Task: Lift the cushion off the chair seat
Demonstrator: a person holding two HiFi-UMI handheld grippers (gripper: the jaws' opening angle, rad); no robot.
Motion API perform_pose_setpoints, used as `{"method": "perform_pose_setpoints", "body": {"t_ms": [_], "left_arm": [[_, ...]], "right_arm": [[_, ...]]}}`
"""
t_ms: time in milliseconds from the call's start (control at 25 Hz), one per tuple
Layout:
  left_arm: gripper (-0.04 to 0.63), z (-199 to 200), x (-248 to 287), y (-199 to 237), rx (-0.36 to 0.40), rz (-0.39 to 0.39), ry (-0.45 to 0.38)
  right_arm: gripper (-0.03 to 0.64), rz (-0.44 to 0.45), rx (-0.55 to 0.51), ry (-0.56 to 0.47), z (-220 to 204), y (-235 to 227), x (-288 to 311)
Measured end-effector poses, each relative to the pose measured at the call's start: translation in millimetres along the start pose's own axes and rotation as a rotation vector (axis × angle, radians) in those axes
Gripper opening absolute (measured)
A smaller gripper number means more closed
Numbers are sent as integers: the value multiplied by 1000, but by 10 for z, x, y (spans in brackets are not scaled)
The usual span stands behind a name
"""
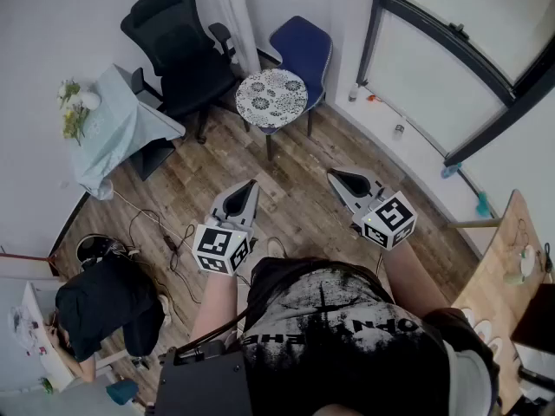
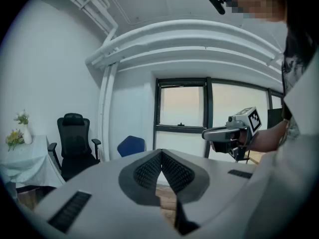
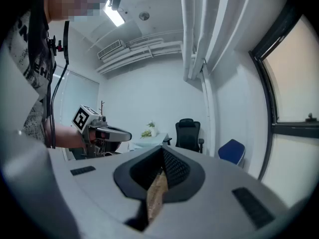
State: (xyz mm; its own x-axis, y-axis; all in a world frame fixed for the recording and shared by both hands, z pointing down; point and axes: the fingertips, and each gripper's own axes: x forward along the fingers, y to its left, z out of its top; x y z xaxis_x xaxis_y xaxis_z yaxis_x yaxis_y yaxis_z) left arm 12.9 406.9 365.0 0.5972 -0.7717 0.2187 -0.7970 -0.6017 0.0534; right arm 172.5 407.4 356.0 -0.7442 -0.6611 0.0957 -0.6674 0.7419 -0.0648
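In the head view a round cushion (image 1: 271, 98) with a black-and-white floral print lies on the seat of a blue chair (image 1: 303, 46) by the far wall. Both grippers hover over the wooden floor well short of it, pointing toward it. My left gripper (image 1: 251, 184) is shut and holds nothing, and so is my right gripper (image 1: 332, 174). The left gripper view shows its own jaws (image 2: 161, 153) meeting at the tip, the blue chair (image 2: 131, 145) beyond them, and the right gripper (image 2: 205, 132) at the right. The cushion is hidden there. In the right gripper view the jaws (image 3: 162, 149) meet too.
A black office chair (image 1: 182, 50) stands left of the blue chair, beside a table with a pale blue cloth (image 1: 117, 133) and flowers (image 1: 71, 107). A person (image 1: 104, 306) sits at lower left, with cables (image 1: 160, 232) on the floor. A wooden table (image 1: 507, 276) is at the right.
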Motion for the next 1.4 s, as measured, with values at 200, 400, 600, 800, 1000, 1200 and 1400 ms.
{"method": "perform_pose_setpoints", "body": {"t_ms": [200,400,600,800,1000,1200,1400], "left_arm": [[12,-4,-17,-4,16,0,-2],[12,-21,-18,-55,12,-13,-7],[12,-81,8,-94,15,-15,1],[12,-166,40,-117,2,-12,12],[12,-255,30,-69,5,0,29],[12,-281,105,120,17,20,38],[12,-272,249,395,-9,5,39]], "right_arm": [[15,1,-5,4,0,40,13],[17,19,51,-29,47,75,-45],[17,18,41,-11,-26,113,-84],[17,31,31,-1,-88,137,-101],[17,38,26,13,-129,132,-21],[17,43,7,16,-94,65,187],[18,40,14,45,-238,-40,483]]}}
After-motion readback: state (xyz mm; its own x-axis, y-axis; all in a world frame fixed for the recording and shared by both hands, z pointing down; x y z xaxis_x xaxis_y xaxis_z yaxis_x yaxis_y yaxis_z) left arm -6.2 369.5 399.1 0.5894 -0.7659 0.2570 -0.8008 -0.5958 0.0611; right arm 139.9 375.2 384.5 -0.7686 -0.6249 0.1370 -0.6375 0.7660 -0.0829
